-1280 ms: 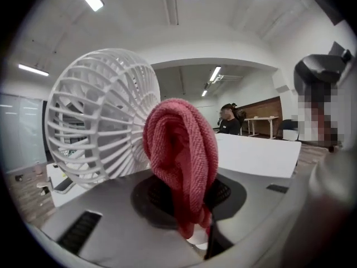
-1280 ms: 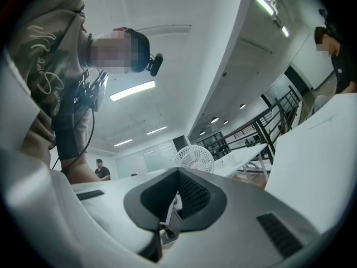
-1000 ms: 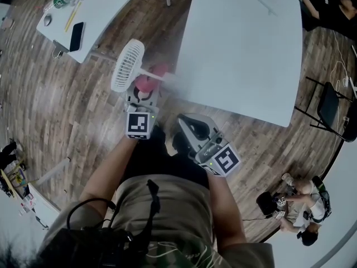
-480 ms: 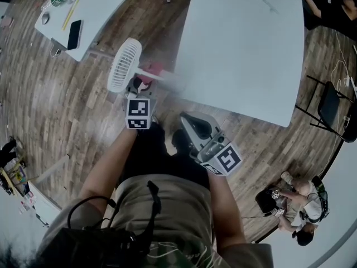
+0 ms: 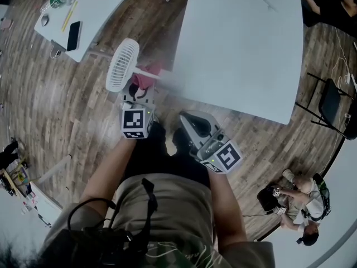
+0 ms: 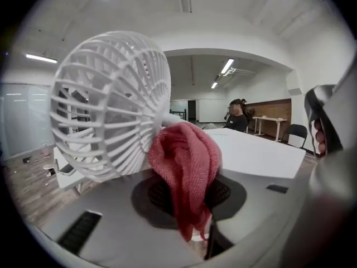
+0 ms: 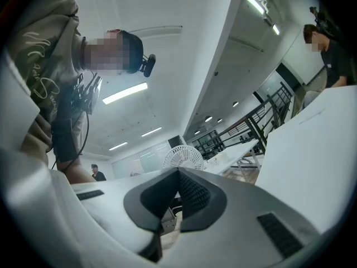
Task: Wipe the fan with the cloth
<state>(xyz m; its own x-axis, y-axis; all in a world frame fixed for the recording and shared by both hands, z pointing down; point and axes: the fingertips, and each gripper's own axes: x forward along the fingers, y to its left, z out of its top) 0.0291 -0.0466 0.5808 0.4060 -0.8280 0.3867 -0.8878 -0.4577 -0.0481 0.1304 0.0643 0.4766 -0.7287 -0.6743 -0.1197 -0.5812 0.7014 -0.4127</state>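
Big white table [image 5: 245, 49] over a wood floor [image 5: 67, 105] in an open office. The fan [image 5: 122, 65] juts out by the table's near corner. The left gripper [image 6: 189, 197] is clamped on the red cloth [image 6: 187, 172], just beside the cage. Best bet: press the bunched cloth onto the ribs and sweep along them, gently. The right gripper [image 7: 177, 197] sits aside, jaws closed on nothing.

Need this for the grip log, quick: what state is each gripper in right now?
Left gripper: jaws shut on the red cloth.
Right gripper: jaws closed, nothing between them.
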